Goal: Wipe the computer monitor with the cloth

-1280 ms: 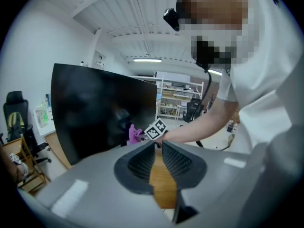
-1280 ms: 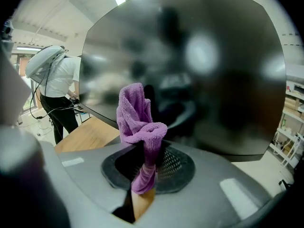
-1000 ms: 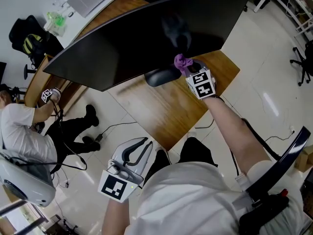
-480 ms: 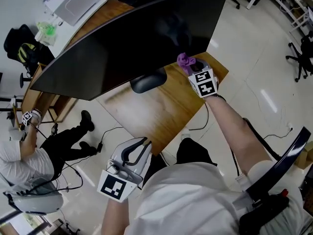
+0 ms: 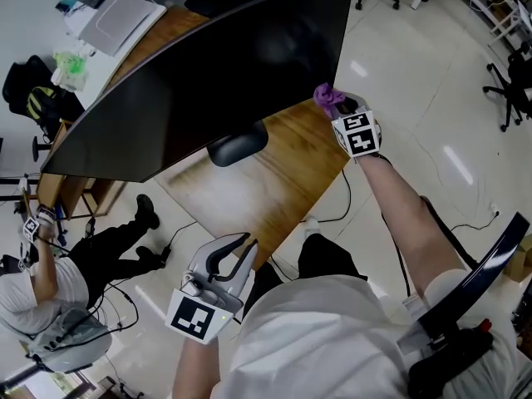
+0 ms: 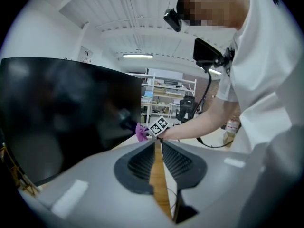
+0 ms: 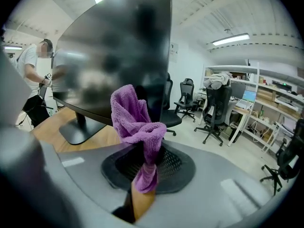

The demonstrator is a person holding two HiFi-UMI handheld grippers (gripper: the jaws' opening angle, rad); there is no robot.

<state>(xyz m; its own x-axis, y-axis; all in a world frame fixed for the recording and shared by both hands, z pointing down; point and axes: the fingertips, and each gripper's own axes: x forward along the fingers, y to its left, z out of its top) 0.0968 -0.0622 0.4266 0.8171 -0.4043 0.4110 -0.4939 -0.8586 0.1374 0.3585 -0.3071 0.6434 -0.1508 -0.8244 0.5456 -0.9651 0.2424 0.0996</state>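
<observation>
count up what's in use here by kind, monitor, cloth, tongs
monitor: 1
purple cloth: 1
tongs: 2 (left tongs shut on nothing, right tongs shut on the purple cloth)
total: 4

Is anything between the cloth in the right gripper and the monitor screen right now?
Nothing visible. The right gripper is shut on the purple cloth, which sits by the right edge of the monitor, with no object between them.
</observation>
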